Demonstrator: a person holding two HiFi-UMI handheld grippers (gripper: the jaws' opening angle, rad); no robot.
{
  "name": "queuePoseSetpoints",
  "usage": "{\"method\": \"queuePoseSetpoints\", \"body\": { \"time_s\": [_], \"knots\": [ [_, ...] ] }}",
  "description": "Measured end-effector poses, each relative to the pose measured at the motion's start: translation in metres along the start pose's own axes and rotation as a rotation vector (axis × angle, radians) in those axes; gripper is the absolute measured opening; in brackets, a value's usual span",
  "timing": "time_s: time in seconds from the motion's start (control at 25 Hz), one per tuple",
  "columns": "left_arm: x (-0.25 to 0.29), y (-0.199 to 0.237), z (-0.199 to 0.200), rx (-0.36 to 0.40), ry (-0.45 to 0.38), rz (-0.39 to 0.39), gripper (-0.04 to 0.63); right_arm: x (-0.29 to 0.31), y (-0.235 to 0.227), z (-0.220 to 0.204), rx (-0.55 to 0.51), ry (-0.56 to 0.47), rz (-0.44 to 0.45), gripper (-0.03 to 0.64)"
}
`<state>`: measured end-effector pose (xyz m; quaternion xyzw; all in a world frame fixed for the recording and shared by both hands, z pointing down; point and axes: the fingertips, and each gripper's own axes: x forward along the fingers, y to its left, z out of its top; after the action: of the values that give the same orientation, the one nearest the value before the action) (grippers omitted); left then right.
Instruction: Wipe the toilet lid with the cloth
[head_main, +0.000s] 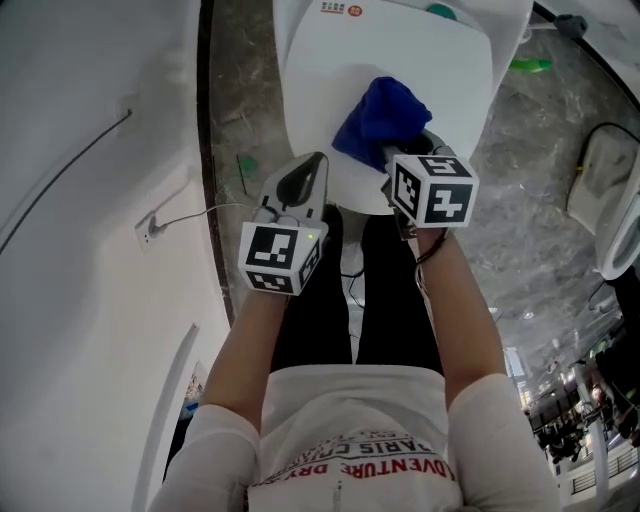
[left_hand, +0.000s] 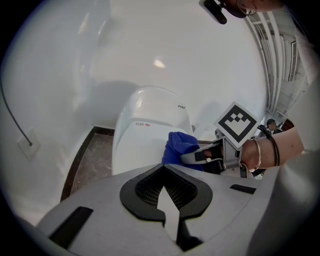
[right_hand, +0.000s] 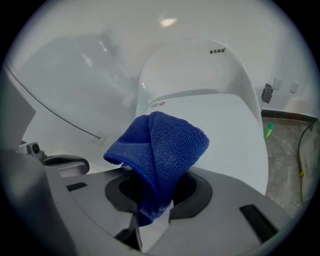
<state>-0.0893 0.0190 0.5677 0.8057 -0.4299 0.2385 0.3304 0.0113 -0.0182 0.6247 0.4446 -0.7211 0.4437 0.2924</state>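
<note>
The white toilet lid (head_main: 400, 60) lies closed in front of me, also seen in the left gripper view (left_hand: 137, 145) and the right gripper view (right_hand: 230, 125). A blue cloth (head_main: 380, 118) hangs bunched over the lid's near part, and my right gripper (head_main: 397, 152) is shut on it. In the right gripper view the cloth (right_hand: 160, 145) rises out of the right gripper (right_hand: 156, 197) and folds over. My left gripper (head_main: 312, 166) hovers at the lid's near left edge, shut with nothing in it. From the left gripper (left_hand: 163, 168) I see the cloth (left_hand: 179, 145) held to the right.
A white wall with a cable and a socket (head_main: 150, 232) runs along the left. Grey marble floor (head_main: 530, 200) surrounds the toilet. A green object (head_main: 530, 65) lies on the floor at the right, near a white fixture (head_main: 612, 190). My legs stand right before the bowl.
</note>
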Motion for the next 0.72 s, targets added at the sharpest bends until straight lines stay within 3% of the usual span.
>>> {"method": "queuePoseSetpoints", "body": {
  "time_s": [0.4,0.72],
  "knots": [
    [0.048,-0.078,0.002,0.027,0.025,-0.045,0.006,-0.049,-0.093,-0.015,0.034,-0.006,-0.067,0.088],
    [0.074,-0.131,-0.007,-0.009,0.032,-0.031,0.006,-0.082,-0.173,-0.045,0.050,0.045,-0.142,0.087]
  ]
}}
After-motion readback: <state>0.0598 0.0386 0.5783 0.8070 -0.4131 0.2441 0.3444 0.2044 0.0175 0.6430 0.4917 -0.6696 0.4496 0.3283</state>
